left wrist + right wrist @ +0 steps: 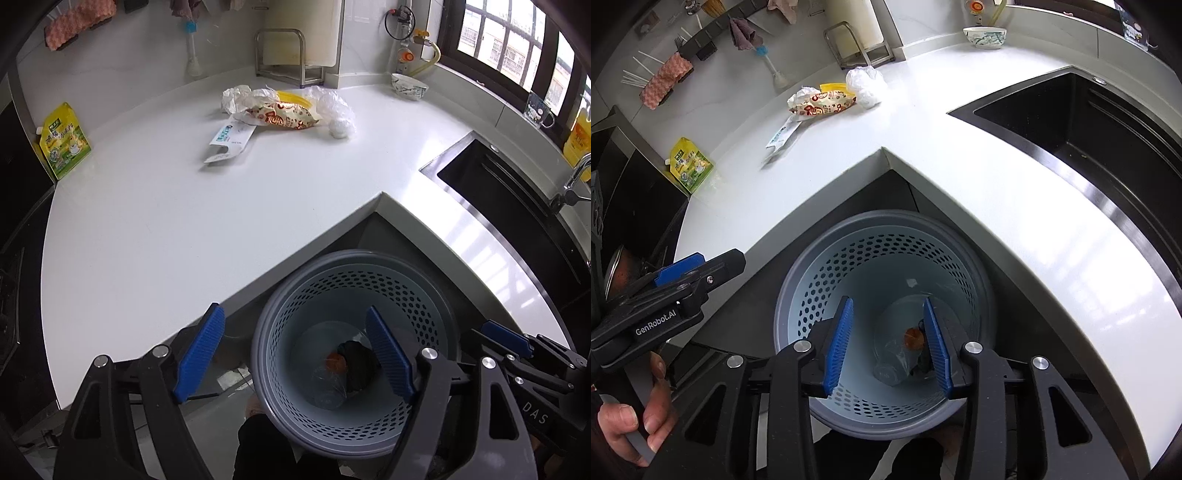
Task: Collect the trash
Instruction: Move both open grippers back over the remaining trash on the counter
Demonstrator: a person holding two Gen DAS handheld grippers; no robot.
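Grey perforated bin [798,295] holds a clear crumpled wrapper [894,362].

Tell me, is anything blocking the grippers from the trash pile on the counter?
Nothing visible does. Bare white counter lies between the open left gripper, the open right gripper and the trash pile.

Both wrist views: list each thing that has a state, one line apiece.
left gripper: open, empty, above the bin.
right gripper: open, empty, over the bin.
bin: uncovered, some trash at the bottom.
snack bag: lying flat on the counter.
bowl: upright.
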